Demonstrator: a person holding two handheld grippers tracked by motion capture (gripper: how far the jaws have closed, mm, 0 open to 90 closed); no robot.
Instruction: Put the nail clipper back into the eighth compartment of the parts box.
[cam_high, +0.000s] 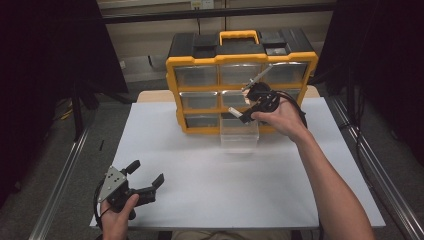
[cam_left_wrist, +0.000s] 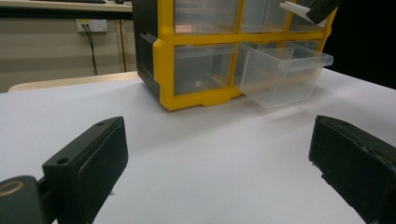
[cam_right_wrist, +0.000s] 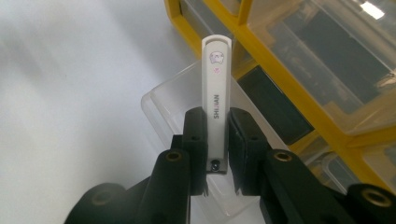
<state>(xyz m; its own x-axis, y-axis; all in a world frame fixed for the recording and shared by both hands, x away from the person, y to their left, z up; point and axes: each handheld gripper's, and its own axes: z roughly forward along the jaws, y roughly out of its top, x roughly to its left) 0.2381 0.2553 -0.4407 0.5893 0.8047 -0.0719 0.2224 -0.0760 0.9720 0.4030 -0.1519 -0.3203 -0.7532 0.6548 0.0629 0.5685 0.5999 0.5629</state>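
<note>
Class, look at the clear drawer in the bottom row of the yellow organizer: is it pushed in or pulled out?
Pulled out. The clear drawer juts forward from the yellow organizer over the white table, leaving a dark slot behind it.

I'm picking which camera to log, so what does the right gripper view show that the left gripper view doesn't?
Right gripper view alone: the printed face of the white nail clipper, lettering and a small picture, clamped between the right gripper fingers.
Left gripper view alone: the left gripper with its fingers spread wide over the white tabletop, plus a wall outlet.
Both: the yellow drawer organizer and the clear drawer pulled out of it.
</note>
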